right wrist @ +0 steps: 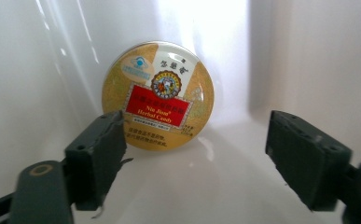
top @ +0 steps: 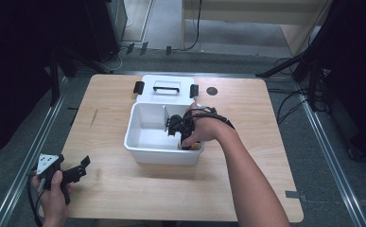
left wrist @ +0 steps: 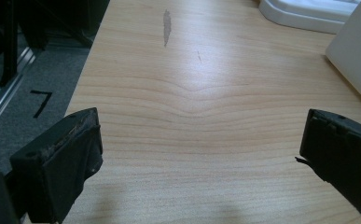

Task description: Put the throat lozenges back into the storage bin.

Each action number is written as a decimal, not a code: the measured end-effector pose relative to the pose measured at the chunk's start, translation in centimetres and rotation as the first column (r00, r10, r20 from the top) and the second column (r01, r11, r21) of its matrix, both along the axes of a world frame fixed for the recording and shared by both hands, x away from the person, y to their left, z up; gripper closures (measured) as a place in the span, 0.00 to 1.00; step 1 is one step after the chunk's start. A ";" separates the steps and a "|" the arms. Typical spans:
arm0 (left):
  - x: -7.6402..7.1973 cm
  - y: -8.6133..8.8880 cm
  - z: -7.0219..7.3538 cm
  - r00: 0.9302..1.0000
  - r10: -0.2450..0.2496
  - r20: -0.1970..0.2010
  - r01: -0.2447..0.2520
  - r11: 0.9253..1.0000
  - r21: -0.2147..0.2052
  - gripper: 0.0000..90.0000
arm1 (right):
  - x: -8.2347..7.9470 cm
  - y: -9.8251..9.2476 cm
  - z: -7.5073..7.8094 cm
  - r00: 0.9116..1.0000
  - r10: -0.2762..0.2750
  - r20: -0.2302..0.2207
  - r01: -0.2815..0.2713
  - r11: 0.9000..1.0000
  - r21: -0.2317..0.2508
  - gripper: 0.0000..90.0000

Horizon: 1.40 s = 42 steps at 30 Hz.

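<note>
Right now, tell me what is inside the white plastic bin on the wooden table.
The white plastic bin holds a round gold candy tin leaning against its wall, with the open right gripper reaching in. The hand hides part of the floor.

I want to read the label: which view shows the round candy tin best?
The right gripper view: the candy tin faces the camera inside the white bin. In the high view the hand covers it.

On your table (top: 124, 198): the bin (top: 140, 152) sits mid-table, its lid (top: 166, 87) just behind it; a round tin (right wrist: 158, 96) leans in the bin's corner before your right gripper (right wrist: 194, 161); your left gripper (top: 76, 170) hangs near the front-left edge.
</note>
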<state>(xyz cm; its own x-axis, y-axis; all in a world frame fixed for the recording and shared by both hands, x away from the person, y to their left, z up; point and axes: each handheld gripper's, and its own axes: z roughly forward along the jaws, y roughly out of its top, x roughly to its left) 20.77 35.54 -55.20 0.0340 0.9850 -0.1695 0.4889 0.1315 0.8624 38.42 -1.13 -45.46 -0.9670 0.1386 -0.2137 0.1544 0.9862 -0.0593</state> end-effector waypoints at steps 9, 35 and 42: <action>0.0 0.0 0.0 1.000 -0.003 0.000 0.003 1.000 0.002 0.00 | -0.2 -0.6 1.9 1.000 -0.011 -0.021 0.013 0.995 0.101 0.40; 0.0 -0.1 0.0 1.000 -0.005 0.001 0.005 1.000 0.008 0.00 | -1.3 -4.4 8.5 0.997 -0.069 0.020 0.062 0.963 0.262 0.38; 0.1 -0.1 0.0 1.000 -0.005 0.000 0.005 1.000 0.009 0.00 | -1.5 -6.2 9.4 0.994 -0.104 0.025 0.093 0.956 0.279 0.37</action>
